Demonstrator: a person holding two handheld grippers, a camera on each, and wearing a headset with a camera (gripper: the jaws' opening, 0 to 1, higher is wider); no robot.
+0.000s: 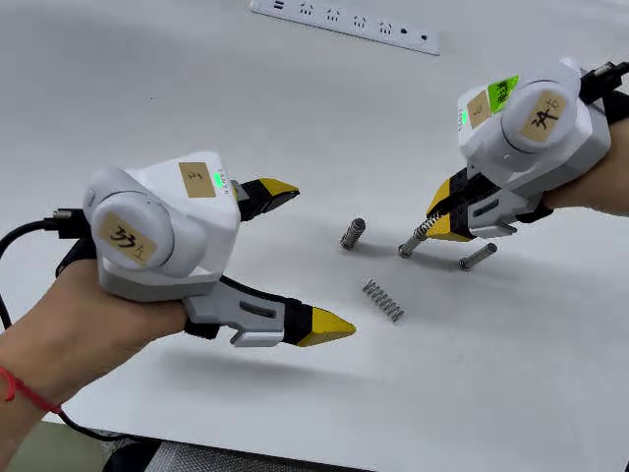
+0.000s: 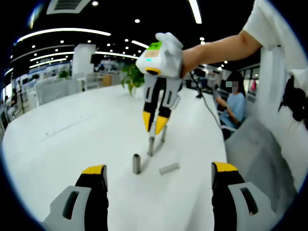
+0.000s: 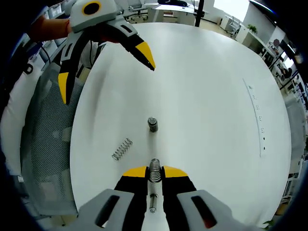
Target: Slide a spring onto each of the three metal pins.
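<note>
right hand-held gripper [image 1: 439, 222] pinches spring [image 1: 425, 229] over middle pin [image 1: 407, 249]; left hand-held gripper [image 1: 313, 258] spread wide; second spring [image 1: 383, 301] lies loose

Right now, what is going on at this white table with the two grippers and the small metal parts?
A person holds a gripper in each hand. The right gripper is shut on a spring and holds it at the top of a metal pin. The left gripper hangs open, holding nothing. One loose spring lies on the table, with a second pin and a third pin nearby.
</note>
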